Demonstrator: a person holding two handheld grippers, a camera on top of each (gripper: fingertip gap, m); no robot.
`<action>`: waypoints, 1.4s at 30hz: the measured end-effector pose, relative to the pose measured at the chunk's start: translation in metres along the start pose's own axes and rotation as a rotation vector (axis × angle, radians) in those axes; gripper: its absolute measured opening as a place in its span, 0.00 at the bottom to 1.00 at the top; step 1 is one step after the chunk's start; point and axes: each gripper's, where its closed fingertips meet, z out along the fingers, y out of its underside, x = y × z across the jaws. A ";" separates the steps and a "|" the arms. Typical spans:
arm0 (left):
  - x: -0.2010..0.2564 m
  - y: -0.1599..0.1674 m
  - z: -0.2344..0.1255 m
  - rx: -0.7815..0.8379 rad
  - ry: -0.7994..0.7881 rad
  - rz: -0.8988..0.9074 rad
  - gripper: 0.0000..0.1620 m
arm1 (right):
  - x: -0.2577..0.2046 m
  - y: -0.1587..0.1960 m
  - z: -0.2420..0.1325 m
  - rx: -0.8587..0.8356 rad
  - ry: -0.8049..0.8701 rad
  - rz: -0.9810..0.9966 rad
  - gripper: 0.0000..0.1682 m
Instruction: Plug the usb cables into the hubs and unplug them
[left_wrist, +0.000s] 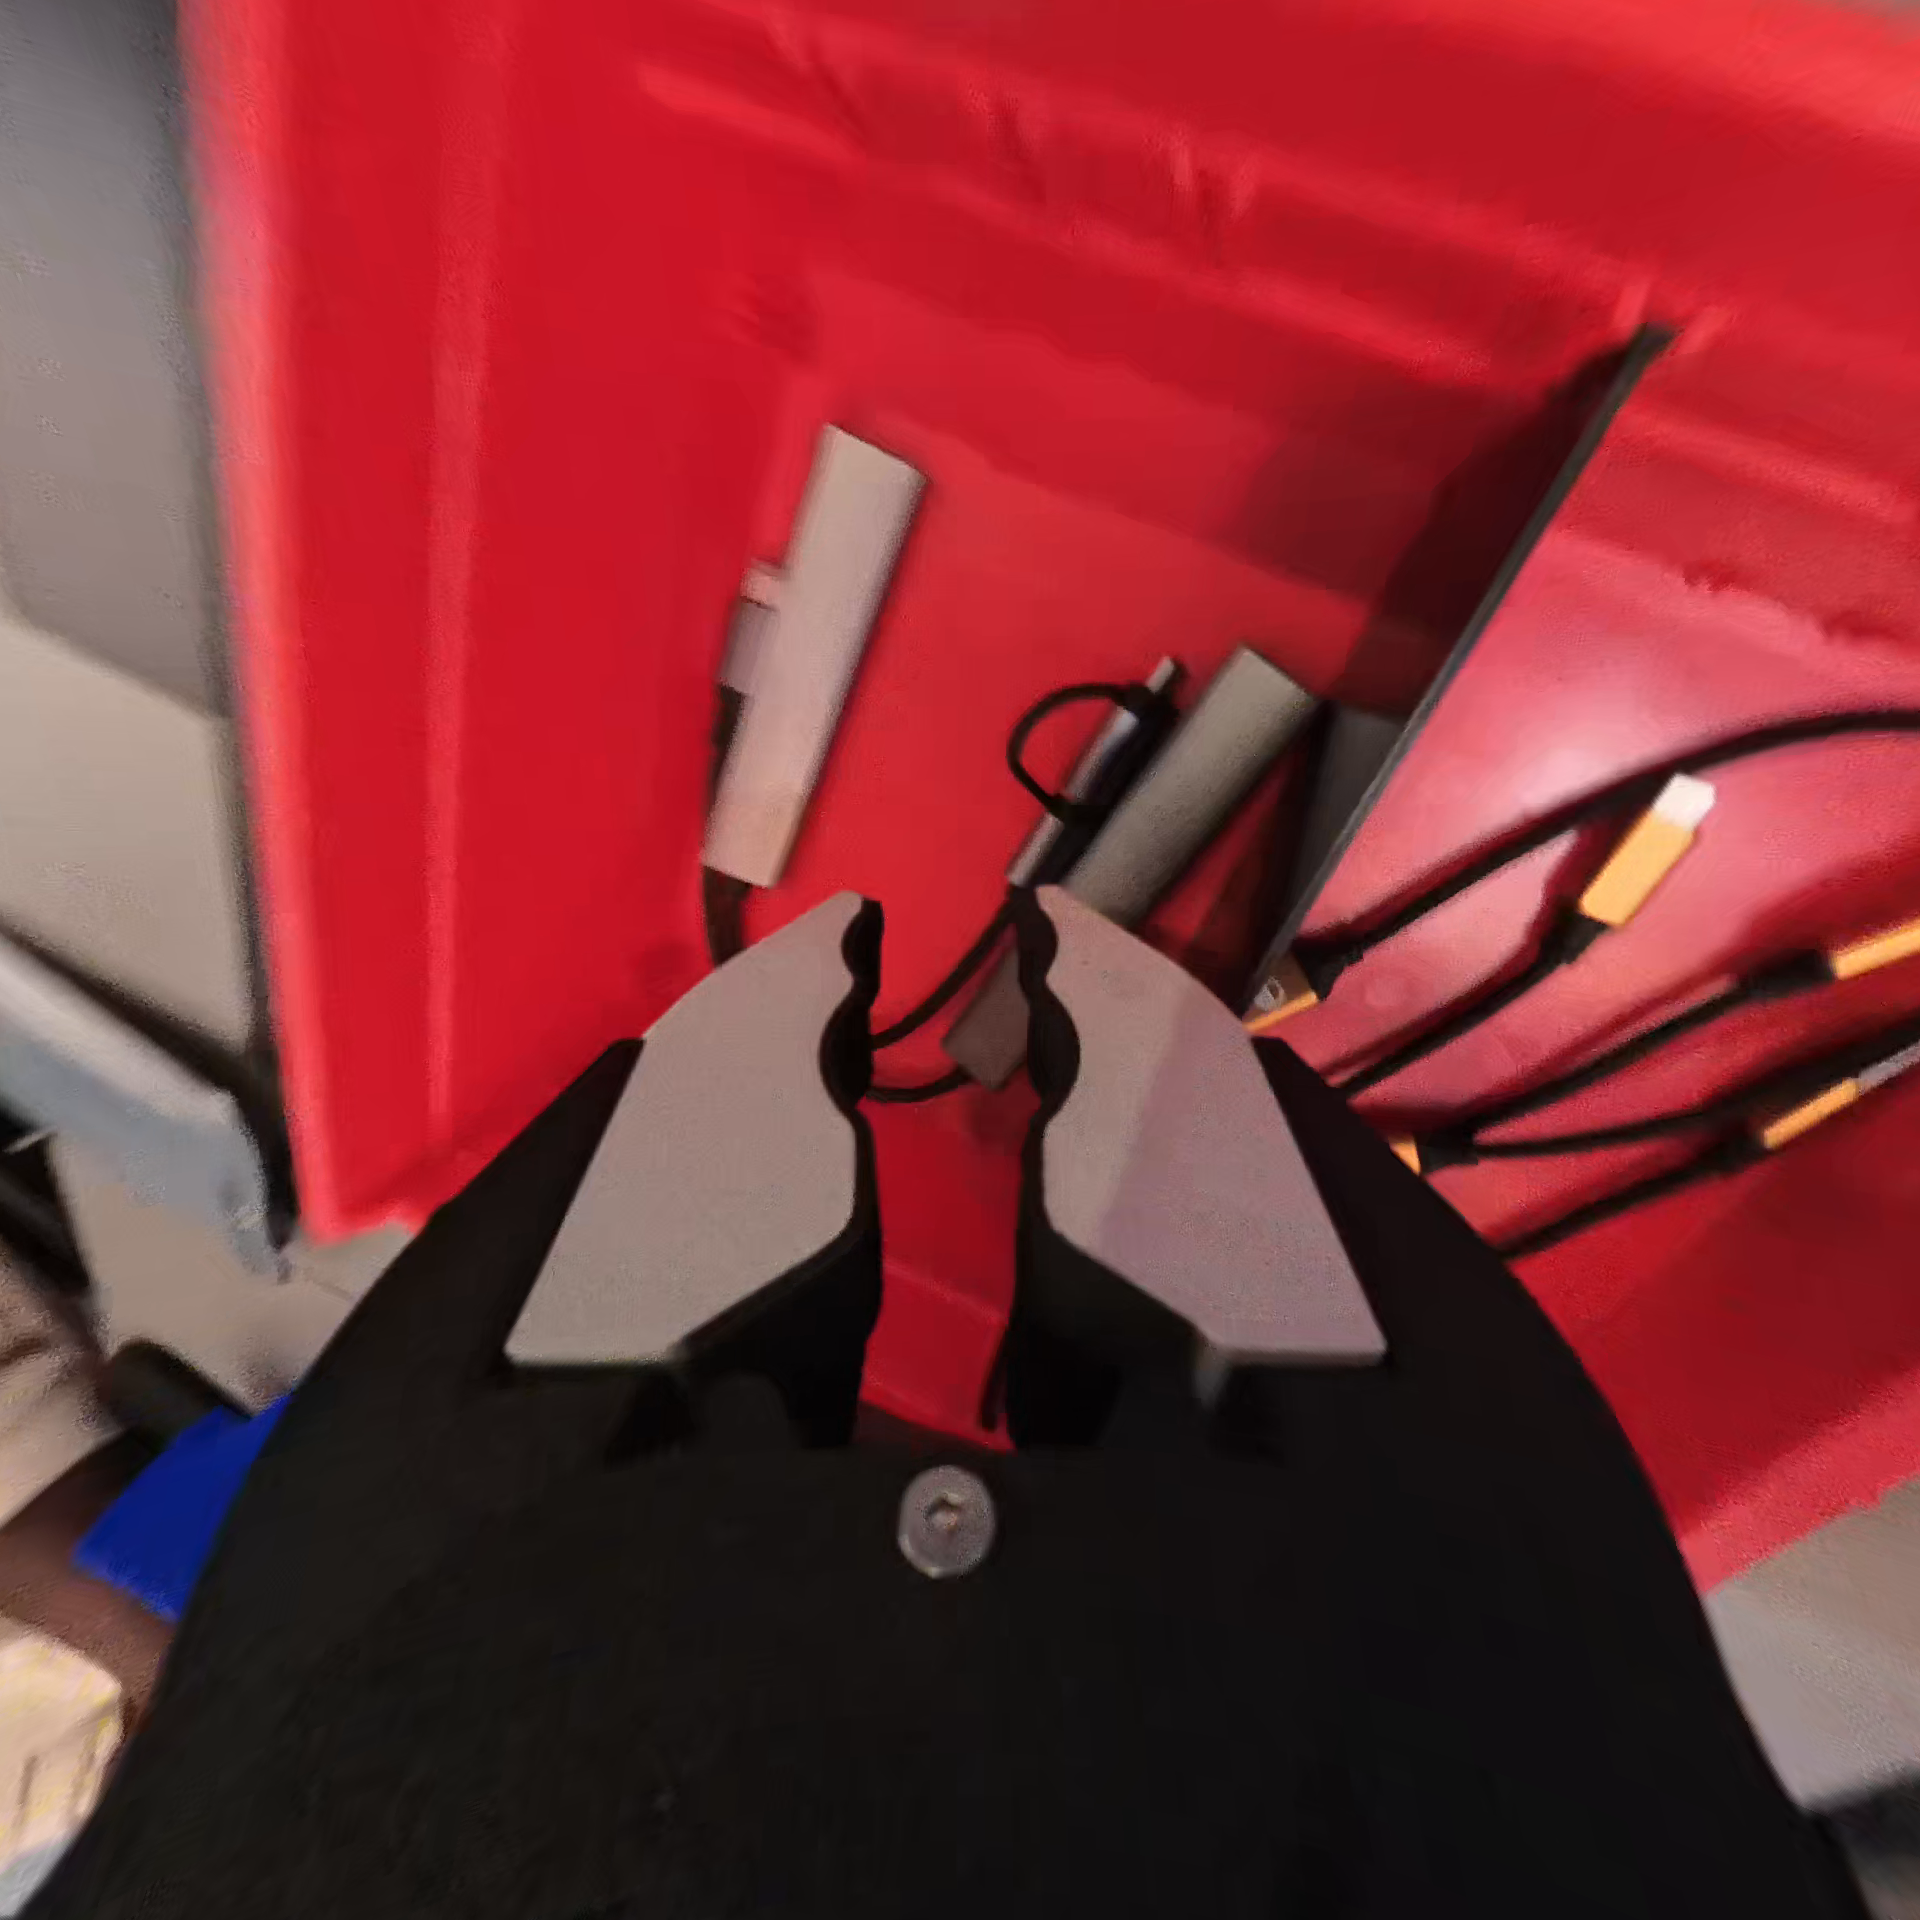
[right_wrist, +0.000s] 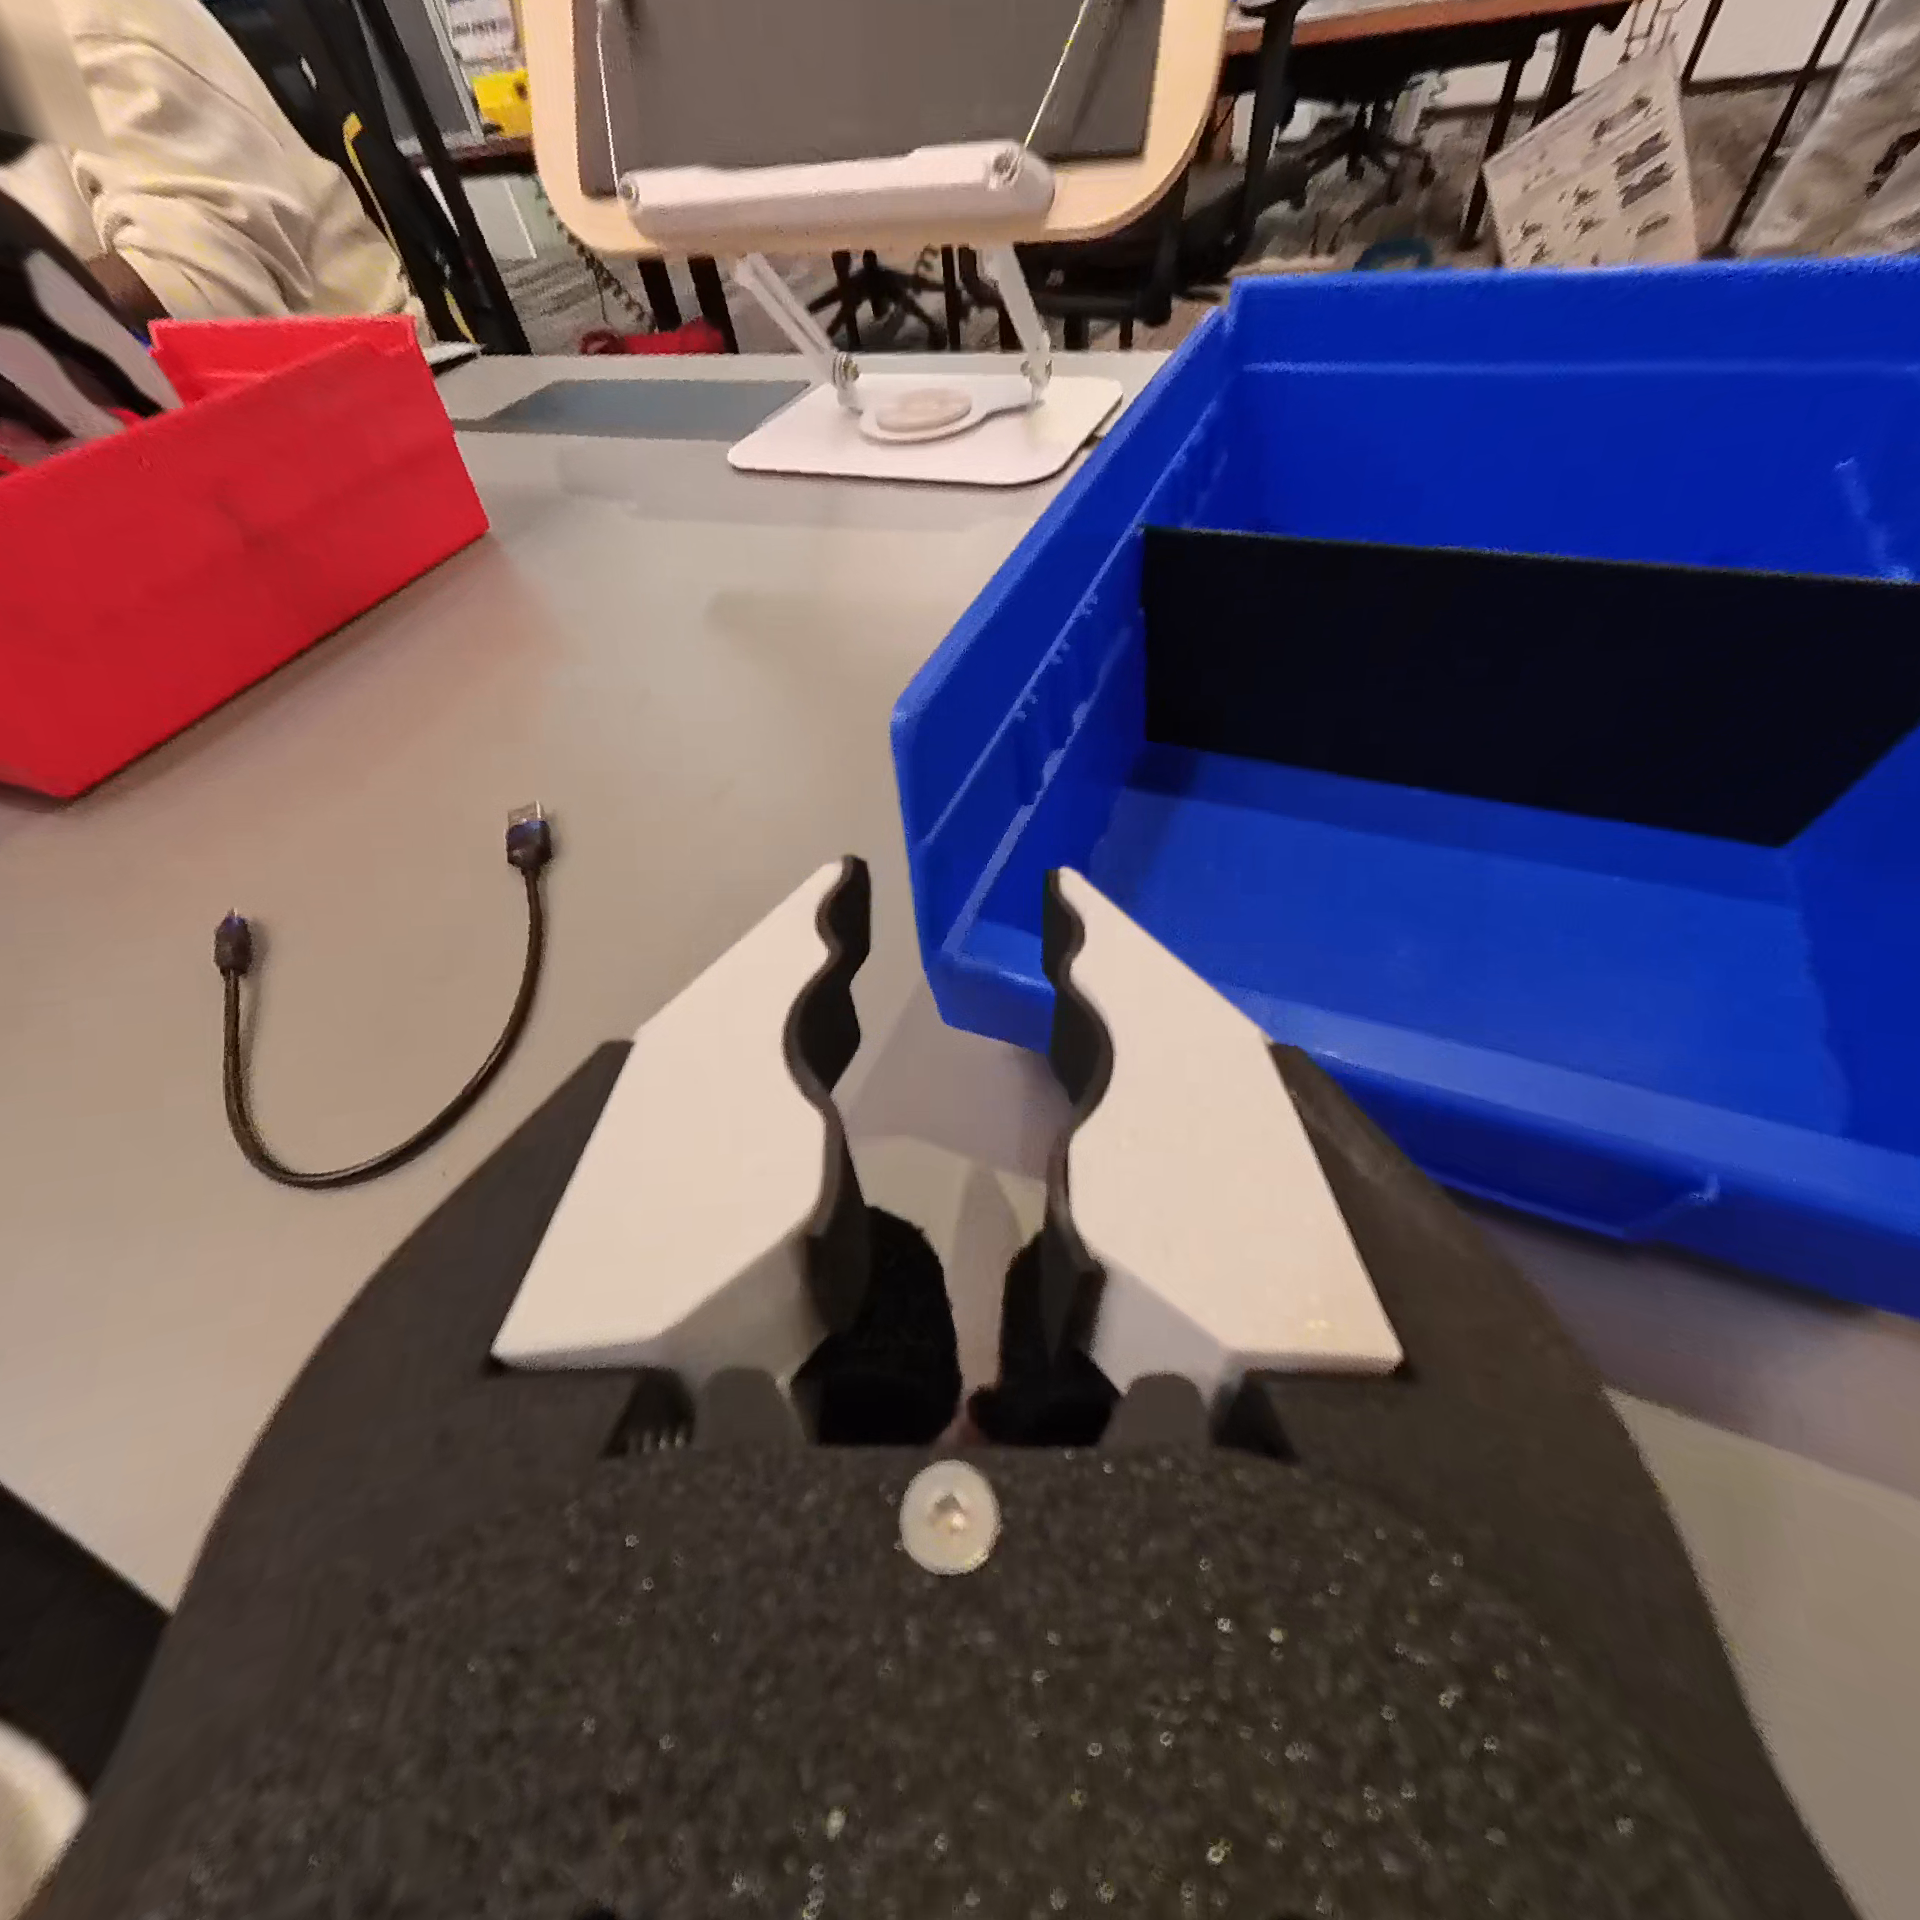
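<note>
Left wrist view: left gripper (left_wrist: 951, 925), fingers spread, empty, hovers inside red plastic bin (left_wrist: 520, 520); grey metal hub (left_wrist: 1174, 800) just ahead-right, apparently lengthwise. Right gripper (right_wrist: 951, 899), parted, near blue plastic bin (right_wrist: 1039, 727); short black cable (right_wrist: 416, 1039) left.

Red bin (left_wrist: 1039, 260), grey hubs (left_wrist: 821, 644), orange-tipped black cables (left_wrist: 1642, 862); blue bin (right_wrist: 1507, 1132) with black divider (right_wrist: 1507, 675), black cable (right_wrist: 416, 1039) on grey table (right_wrist: 675, 675).
</note>
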 end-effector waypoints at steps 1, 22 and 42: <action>0.003 0.003 0.009 -0.031 0.061 0.019 0.14 | -0.002 0.002 0.001 -0.008 -0.008 -0.003 0.19; -0.002 -0.034 -0.015 0.199 0.308 0.076 0.04 | 0.004 -0.009 -0.010 0.117 -0.097 0.159 0.19; -0.030 -0.136 -0.323 1.020 -0.133 -0.124 0.04 | -0.063 -0.044 -0.011 0.196 -0.149 -0.161 0.20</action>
